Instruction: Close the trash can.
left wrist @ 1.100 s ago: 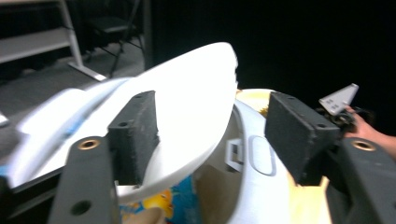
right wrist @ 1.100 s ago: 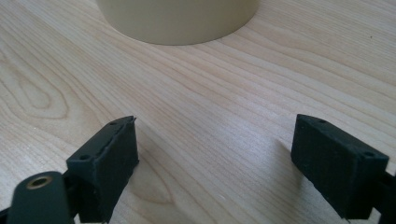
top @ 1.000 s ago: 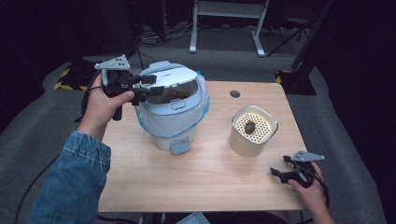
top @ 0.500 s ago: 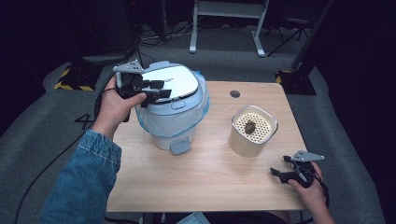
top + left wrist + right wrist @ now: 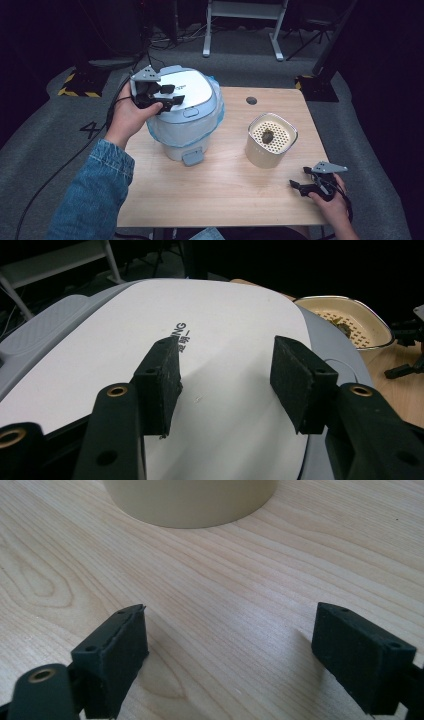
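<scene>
One gripper [image 5: 170,96] flat over cooker lid [image 5: 192,90]

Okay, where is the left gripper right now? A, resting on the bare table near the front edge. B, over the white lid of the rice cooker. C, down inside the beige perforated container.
B: the left gripper hangs with open jaws over the white lid of the rice cooker, nothing between its pads.

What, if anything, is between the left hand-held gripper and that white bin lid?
Nothing visible. The left hand-held gripper hovers right over the white lid with open jaws, nothing between them.
</scene>
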`<state>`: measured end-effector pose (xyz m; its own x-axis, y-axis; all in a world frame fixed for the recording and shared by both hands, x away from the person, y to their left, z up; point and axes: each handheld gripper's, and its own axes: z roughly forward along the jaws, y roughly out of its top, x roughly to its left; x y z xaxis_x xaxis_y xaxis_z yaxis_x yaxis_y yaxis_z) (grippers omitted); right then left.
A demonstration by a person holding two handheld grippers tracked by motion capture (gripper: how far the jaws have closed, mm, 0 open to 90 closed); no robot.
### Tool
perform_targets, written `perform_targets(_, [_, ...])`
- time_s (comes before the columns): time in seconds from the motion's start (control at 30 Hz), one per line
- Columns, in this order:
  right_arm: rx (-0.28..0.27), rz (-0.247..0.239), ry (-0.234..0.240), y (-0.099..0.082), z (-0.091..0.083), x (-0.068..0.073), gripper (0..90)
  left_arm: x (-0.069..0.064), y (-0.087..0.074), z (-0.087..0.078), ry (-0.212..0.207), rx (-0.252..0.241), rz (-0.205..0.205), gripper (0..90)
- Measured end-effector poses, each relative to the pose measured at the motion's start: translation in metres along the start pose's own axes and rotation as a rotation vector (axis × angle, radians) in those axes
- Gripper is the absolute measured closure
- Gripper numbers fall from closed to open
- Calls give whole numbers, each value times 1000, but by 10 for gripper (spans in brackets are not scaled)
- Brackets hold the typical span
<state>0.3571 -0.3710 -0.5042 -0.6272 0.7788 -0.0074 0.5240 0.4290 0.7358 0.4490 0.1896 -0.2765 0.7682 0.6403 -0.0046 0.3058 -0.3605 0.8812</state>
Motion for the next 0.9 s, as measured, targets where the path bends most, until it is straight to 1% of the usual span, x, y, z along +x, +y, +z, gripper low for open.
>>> perform_targets(0.03, [0,0,0,0,0,0,149,-1,1,0,4,4,-5,465])
perform_targets(0.1, [0,0,0,0,0,0,149,-3,3,0,12,26,4,475])
perform_targets(0.2, [0,0,0,0,0,0,149,-6,6,0,31,50,28,492])
perform_targets(0.23, [0,-1,0,0,0,0,149,-6,6,1,37,65,42,517])
perform_targets(0.27, [0,0,0,0,0,0,149,-6,5,1,36,64,36,518])
perform_targets(0.37, [0,0,0,0,0,0,149,-8,6,1,48,69,35,518])
perform_targets(0.47, [0,0,0,0,0,0,149,-7,5,1,45,59,16,516])
perform_targets(0.5, [0,0,0,0,0,0,149,-7,5,1,49,53,8,507])
perform_targets(0.57, [0,0,0,0,0,0,149,-5,4,1,49,49,1,407])
perform_targets(0.63, [0,0,0,0,0,0,149,-4,3,1,58,42,-12,355])
perform_targets(0.7, [0,0,0,0,0,0,149,-5,1,-1,44,23,-32,327])
perform_targets(0.73, [0,0,0,0,0,0,149,-6,1,-3,32,15,-34,323])
perform_targets(0.77, [0,0,0,0,0,0,149,-8,1,-6,20,0,-29,315])
perform_targets(0.8, [0,0,0,0,0,0,149,-11,1,-9,11,-15,-13,307])
perform_targets(0.9, [0,0,1,0,0,0,149,-24,2,-20,-32,-46,10,300])
